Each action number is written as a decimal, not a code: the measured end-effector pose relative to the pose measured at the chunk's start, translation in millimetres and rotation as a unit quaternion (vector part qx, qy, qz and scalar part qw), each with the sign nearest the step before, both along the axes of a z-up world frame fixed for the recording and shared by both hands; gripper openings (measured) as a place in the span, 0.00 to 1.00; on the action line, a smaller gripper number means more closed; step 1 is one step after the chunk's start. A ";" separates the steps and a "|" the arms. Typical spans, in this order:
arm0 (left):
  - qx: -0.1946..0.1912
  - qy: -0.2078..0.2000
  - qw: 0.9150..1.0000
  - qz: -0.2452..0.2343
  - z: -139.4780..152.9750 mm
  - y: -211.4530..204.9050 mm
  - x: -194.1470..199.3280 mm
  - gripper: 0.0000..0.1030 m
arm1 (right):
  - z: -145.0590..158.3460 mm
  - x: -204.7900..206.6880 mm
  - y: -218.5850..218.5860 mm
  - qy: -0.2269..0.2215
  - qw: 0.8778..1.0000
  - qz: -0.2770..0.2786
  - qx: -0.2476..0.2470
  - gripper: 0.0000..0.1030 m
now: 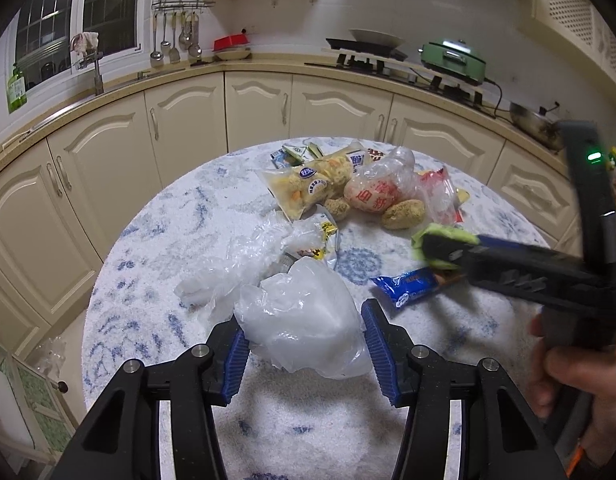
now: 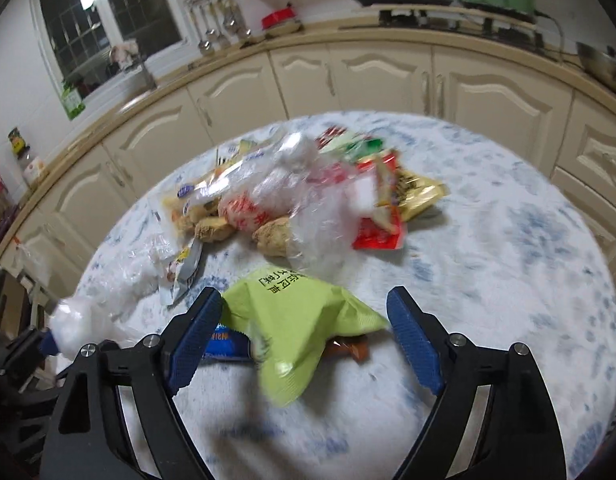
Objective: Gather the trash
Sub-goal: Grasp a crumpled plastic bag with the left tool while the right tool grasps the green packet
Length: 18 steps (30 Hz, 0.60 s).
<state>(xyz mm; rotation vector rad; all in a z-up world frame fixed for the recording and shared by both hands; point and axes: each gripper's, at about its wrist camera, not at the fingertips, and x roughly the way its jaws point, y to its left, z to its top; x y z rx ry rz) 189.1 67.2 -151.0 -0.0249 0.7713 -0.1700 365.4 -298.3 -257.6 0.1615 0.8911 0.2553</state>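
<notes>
A round table with a white and blue cloth [image 1: 168,240] holds a heap of trash. My left gripper [image 1: 304,340] is open, with its jaws on either side of a crumpled clear plastic bag [image 1: 304,320]. My right gripper [image 2: 304,332] is open around a light green wrapper [image 2: 296,320] that lies between its jaws; whether it touches them I cannot tell. A blue wrapper [image 2: 224,344] and a brown one [image 2: 347,350] lie under the green one. In the left wrist view the right gripper [image 1: 435,248] comes in from the right over the blue wrapper [image 1: 407,286].
Further back lie a yellow snack bag [image 1: 304,190], a clear bag with red print [image 1: 375,196], brown lumps [image 1: 401,214], red [image 2: 377,232] and gold [image 2: 417,194] wrappers. Cream cabinets [image 1: 260,108] and a counter with a stove [image 1: 387,66] curve behind the table.
</notes>
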 end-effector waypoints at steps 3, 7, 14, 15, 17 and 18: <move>-0.002 0.001 1.000 -0.003 -1.5 -0.8 1.2 0.46 | -6.5 2.9 5.9 0.007 1.000 0.015 0.001 0.46; -0.005 0.003 1.000 -0.006 -3.3 -3.6 0.2 0.43 | -1.6 -3.2 6.1 -0.006 1.000 0.028 -0.001 0.34; -0.006 -0.010 1.000 -0.010 7.4 -11.1 -7.1 0.43 | 13.8 -24.2 -8.2 -0.029 0.999 0.027 0.019 0.33; -0.008 -0.015 1.000 -0.012 11.5 -13.2 -9.1 0.43 | 18.5 -30.1 -13.0 -0.035 0.999 0.025 0.025 0.33; -0.010 -0.023 1.000 -0.017 18.1 -18.2 -12.5 0.43 | 25.6 -37.2 -18.6 -0.044 0.998 0.021 0.028 0.33; -0.011 -0.028 0.999 -0.022 21.9 -22.6 -14.3 0.43 | 30.6 -42.9 -23.2 -0.051 0.998 0.017 0.030 0.33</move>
